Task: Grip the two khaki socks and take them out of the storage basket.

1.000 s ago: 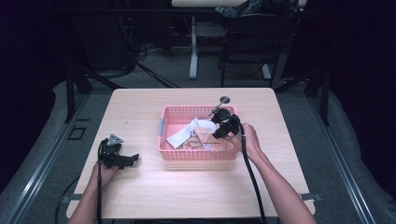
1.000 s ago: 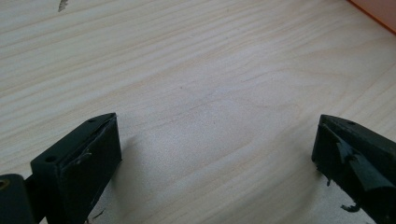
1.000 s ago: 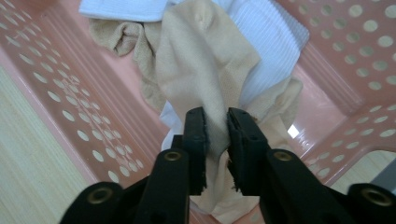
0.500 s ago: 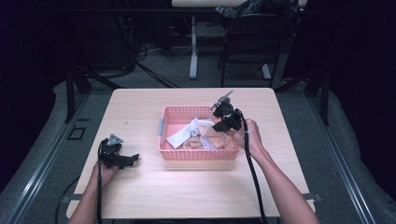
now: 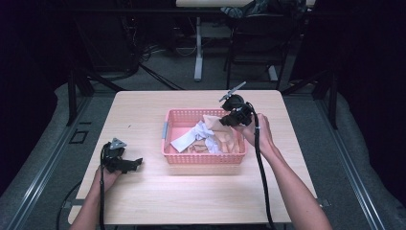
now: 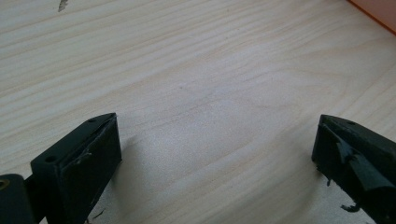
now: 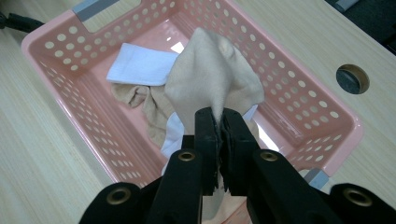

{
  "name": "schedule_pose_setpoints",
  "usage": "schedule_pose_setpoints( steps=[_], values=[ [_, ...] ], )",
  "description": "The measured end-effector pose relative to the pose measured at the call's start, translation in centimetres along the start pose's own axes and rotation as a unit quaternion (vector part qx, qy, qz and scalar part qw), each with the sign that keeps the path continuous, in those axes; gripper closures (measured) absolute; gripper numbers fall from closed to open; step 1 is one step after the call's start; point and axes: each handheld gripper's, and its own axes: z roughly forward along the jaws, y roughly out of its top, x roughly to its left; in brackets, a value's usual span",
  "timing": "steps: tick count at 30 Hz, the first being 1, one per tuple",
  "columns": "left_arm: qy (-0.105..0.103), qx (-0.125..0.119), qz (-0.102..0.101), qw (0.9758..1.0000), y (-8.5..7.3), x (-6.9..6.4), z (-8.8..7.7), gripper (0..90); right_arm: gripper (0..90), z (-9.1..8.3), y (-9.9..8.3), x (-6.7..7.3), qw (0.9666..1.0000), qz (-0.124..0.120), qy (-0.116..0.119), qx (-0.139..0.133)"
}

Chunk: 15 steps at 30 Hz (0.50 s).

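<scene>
A pink perforated basket (image 5: 168, 119) (image 7: 60, 88) sits mid-table with white and beige cloths inside. My right gripper (image 5: 229, 120) (image 7: 218, 122) is shut on a beige cloth (image 7: 212, 79) (image 5: 213, 120), holding it up above the basket's right end. A white cloth (image 7: 140, 64) (image 5: 184, 140) and another beige piece (image 7: 149, 105) lie on the basket floor. My left gripper (image 5: 136, 163) (image 6: 217, 149) rests low over bare wood at the table's left front, open with nothing between its pads (image 6: 100, 154).
The wooden table (image 5: 143, 110) has a round cable hole (image 7: 352, 78) beyond the basket. A corner of the basket (image 6: 376, 11) shows at the top right of the left gripper view. Chairs and table legs stand in the dark behind.
My right gripper has risen from inside the basket, lifting the beige cloth higher. The left gripper has stayed put.
</scene>
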Motion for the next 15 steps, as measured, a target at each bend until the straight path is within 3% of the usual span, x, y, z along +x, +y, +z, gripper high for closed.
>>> schedule_pose_setpoints(
  steps=[15],
  values=[
    [0.000, -0.001, 0.001, 1.0000, 0.0, 0.0, 0.0, 1.2, 85.6, -1.3, 0.7, -1.4, 0.9998, 0.012, -0.014, -0.010]
  ],
)
